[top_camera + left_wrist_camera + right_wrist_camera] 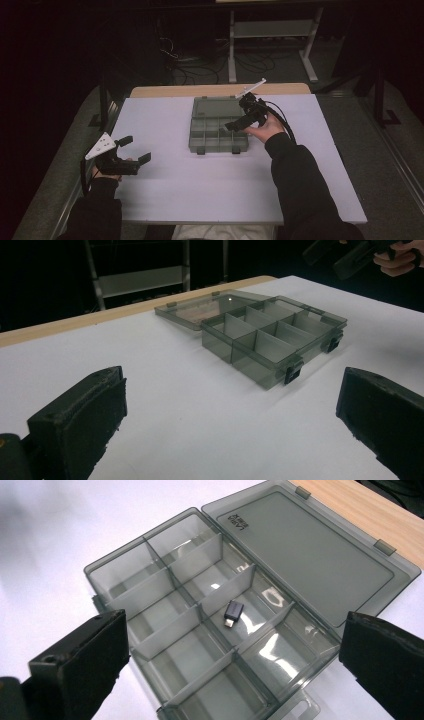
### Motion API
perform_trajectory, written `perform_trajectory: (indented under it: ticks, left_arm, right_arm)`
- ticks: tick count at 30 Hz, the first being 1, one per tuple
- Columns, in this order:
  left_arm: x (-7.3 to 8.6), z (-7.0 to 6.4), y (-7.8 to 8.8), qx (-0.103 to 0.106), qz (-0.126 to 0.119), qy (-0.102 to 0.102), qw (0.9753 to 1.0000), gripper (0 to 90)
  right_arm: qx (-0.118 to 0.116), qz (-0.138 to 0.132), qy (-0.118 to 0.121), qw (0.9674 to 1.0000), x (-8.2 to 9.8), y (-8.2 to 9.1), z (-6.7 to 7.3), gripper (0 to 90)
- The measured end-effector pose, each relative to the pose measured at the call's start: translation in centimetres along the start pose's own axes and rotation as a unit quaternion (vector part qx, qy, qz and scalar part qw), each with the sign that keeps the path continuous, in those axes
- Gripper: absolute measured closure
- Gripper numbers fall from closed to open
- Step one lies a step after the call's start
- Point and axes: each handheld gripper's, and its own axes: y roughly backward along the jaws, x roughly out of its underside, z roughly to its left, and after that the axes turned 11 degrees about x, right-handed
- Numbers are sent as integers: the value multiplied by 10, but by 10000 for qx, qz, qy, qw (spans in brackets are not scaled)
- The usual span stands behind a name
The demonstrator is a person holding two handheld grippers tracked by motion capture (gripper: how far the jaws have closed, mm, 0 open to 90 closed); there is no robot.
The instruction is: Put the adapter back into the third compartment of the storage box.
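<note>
A smoky grey compartment box stands on the white table top, its lid folded open and lying flat behind it. In the right gripper view a small black USB adapter lies in a compartment of the row beside the lid. My right gripper hovers over the box's right end; its jaws stand wide open with nothing between them. My left gripper stays near the table's left edge, open and empty, facing the box. The right gripper shows at the top right of the left gripper view.
The white board covers most of the table, with a strip of bare wood along the back edge. Beyond it stand a metal shelf frame and floor cables. The other compartments look empty.
</note>
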Motion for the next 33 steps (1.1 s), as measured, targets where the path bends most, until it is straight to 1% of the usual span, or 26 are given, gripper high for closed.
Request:
perform_trajectory:
  ticks: [7, 11, 19, 20, 23, 28, 30, 31, 33]
  left_arm:
    - [0, 0, 0, -2, 0, 4, 10000, 0]
    - [0, 0, 0, -4, 3, 4, 10000, 0]
    - [0, 0, 0, -8, -4, 5, 10000, 0]
    - [0, 0, 0, -6, -4, 3, 10000, 0]
    - [0, 0, -1, -2, 6, -1, 10000, 0]
    - [0, 0, -1, -2, 10, -6, 10000, 0]
    - [0, 0, -1, -1, 6, -4, 10000, 0]
    - [0, 0, -1, -2, 5, -2, 10000, 0]
    - [0, 0, -1, -1, 6, -5, 10000, 0]
  right_arm:
    - [-22, -154, 60, 9999, 7, 7, 8, 0]
    - [-40, -135, 79, 9999, 13, 8, 11, 0]
    - [-27, -236, 88, 9997, 25, 14, 13, 0]
    - [-11, -312, 42, 9995, 30, 17, 14, 0]
    - [-8, -347, 27, 9994, 34, 19, 15, 0]
    - [15, -332, -38, 9994, 47, 23, 17, 0]
    - [15, -332, -38, 9994, 47, 23, 17, 0]
    - [25, -365, -74, 9993, 52, 26, 15, 0]
    - [19, -379, -115, 9992, 55, 27, 15, 0]
